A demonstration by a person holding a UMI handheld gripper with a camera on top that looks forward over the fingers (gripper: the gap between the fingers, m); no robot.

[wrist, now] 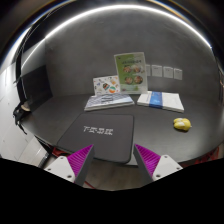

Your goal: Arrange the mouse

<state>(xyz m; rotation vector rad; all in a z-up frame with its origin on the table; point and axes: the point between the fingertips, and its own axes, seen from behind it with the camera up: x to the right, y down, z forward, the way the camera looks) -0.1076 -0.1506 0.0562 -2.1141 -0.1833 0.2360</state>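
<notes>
A small yellow mouse (181, 124) lies on the dark table (160, 135), off to the right and beyond my fingers. A dark grey mouse mat (98, 137) with pale lettering lies just ahead of the fingers, its near edge between them. My gripper (113, 160) is open and empty, with the purple pads (79, 159) wide apart above the table's front edge. Nothing is between the fingers but the mat's edge and the table top.
Papers and a booklet (108, 100) lie at the back of the table, with white and blue sheets (161, 100) to their right. An upright leaflet stand (129, 72) is behind them. A dark chair (30, 90) stands at the left.
</notes>
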